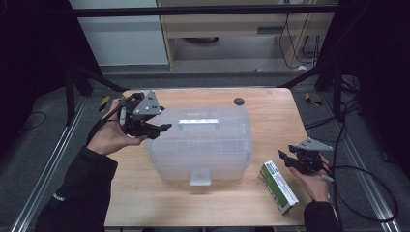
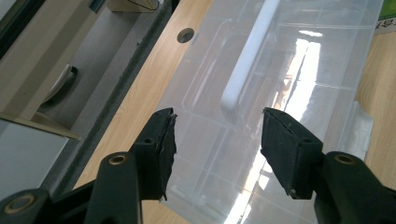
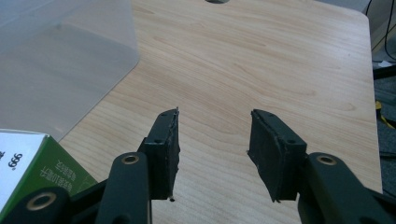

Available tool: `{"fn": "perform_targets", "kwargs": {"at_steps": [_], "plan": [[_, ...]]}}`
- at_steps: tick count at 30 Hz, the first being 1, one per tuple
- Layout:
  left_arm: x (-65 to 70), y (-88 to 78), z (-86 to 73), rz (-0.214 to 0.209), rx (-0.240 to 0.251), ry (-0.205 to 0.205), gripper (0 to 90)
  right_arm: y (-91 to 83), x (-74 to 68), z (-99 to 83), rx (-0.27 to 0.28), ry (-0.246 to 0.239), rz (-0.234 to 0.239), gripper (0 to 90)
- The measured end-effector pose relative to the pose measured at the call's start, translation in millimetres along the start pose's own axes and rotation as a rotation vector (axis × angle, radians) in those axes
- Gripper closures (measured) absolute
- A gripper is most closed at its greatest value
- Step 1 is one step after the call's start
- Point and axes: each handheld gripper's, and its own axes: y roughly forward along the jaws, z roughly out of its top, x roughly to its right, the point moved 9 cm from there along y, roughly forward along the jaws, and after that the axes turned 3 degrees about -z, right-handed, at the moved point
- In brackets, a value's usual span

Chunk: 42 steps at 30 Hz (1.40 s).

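Observation:
A clear plastic storage box [image 1: 203, 145] with a white handle [image 1: 198, 123] on its lid and a front latch [image 1: 199, 177] stands in the middle of the wooden table [image 1: 270, 116]. My left gripper [image 1: 162, 129] hovers at the box's left end, open and empty; in the left gripper view its jaws [image 2: 217, 149] stand apart over the lid, near the handle's [image 2: 247, 60] end. My right gripper [image 1: 285, 159] is open over bare wood at the right, just right of a green and white carton [image 1: 278, 187]. The carton's corner [image 3: 28, 163] lies left of its jaws [image 3: 212, 149].
A round cable hole [image 1: 238, 101] sits near the table's far edge. Cables trail from both grippers, and metal rails run along the floor on each side. A cabinet [image 1: 232, 29] stands beyond the table. The box wall [image 3: 60, 56] rises at the right gripper's far left.

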Motion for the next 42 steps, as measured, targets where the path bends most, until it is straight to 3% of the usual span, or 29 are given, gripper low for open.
{"fn": "perform_targets", "kwargs": {"at_steps": [13, 24, 42], "plan": [[5.3, 12.7, 12.6, -0.045, -0.008, 0.058, 44.1, 1.3, -2.1, -2.6, -0.019, 0.001, 0.021, 55.5], [8.2, 24.3, 17.1, -0.065, -0.015, 0.078, 45.4, 2.4, -2.5, -4.1, -0.034, 0.003, 0.028, 55.2], [11.5, 44.7, 18.6, -0.104, -0.077, 0.145, 50.6, 3.4, -1.6, -6.3, -0.045, 0.000, 0.032, 55.4]]}}
